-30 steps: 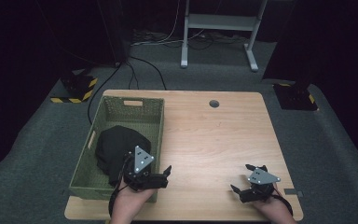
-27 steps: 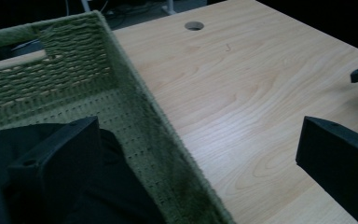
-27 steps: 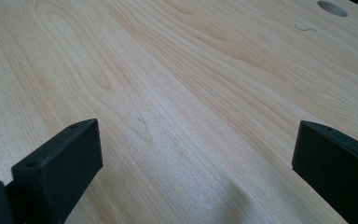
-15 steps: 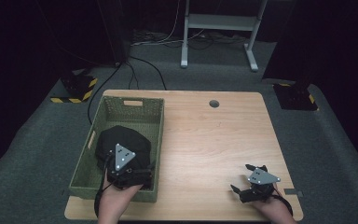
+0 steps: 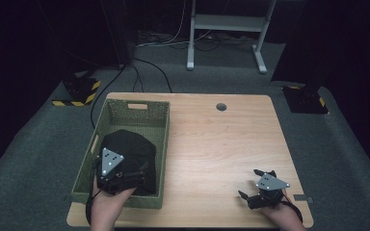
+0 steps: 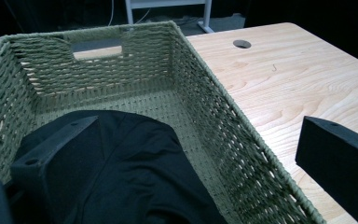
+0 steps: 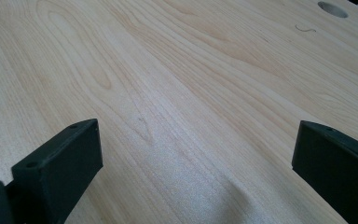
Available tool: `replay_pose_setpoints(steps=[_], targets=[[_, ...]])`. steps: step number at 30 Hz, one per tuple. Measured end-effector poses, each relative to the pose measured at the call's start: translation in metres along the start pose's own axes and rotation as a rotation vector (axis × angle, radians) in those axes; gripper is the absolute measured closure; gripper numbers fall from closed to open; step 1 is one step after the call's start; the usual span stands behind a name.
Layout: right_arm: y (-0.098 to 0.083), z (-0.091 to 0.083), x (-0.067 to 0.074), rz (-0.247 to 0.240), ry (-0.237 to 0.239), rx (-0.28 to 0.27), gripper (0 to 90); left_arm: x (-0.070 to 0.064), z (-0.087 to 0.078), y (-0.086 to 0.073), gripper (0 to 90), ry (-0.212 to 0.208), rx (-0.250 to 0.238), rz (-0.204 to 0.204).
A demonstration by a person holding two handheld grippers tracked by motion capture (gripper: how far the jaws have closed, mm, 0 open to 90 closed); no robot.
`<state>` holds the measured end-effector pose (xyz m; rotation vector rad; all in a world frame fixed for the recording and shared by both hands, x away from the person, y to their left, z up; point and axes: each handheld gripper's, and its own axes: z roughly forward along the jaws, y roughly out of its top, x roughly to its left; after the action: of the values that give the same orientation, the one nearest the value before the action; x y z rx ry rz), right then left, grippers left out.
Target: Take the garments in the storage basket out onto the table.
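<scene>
The wooden worktop [image 5: 212, 159] carries a green woven basket [image 5: 139, 114] on its left half, running from about nine o'clock down to seven. In the near end of that basket lies a black cloth [image 5: 130, 147], heaped loosely (it looks like a garment, though I cannot tell which kind). It should be light, soft and floppy, likely to sag and drag on the weave when lifted, so a raised fold near the top of the heap seems the best place to pinch. The left claw [image 6: 186, 154] hangs over the cloth with its jaws spread wide, one above the fabric, the other out past the basket's right wall. Half a second ago it sat nearer the basket's front rim; now it is further in. The right claw [image 5: 257, 187] rests at five o'clock, open and empty, unmoved.
</scene>
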<state>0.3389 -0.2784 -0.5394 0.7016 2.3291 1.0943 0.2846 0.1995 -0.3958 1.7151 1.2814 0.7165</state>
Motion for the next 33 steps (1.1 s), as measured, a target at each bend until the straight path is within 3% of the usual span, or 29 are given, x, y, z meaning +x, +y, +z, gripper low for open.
replay_pose_setpoints(steps=[8, 13, 18, 24, 33], targets=[[0.000, 0.000, 0.000, -0.001, 0.001, 0.000, 1.2, 0.001, 0.002, -0.001, 1.1, 0.005, 0.005, 0.004], [0.000, 0.000, 0.000, -0.002, -0.002, 0.000, 1.2, 0.000, -0.001, 0.004, 1.2, -0.009, -0.026, -0.009], [0.000, 0.000, 0.000, -0.006, 0.002, -0.005, 1.2, -0.003, 0.002, 0.007, 1.1, -0.010, -0.006, -0.013], [-0.001, -0.001, -0.001, 0.010, 0.009, -0.015, 1.2, 0.000, 0.018, 0.006, 1.1, 0.002, 0.083, -0.008], [-0.001, -0.002, -0.002, 0.010, 0.010, -0.017, 1.2, 0.018, 0.040, 0.011, 1.1, 0.027, 0.211, -0.020]])
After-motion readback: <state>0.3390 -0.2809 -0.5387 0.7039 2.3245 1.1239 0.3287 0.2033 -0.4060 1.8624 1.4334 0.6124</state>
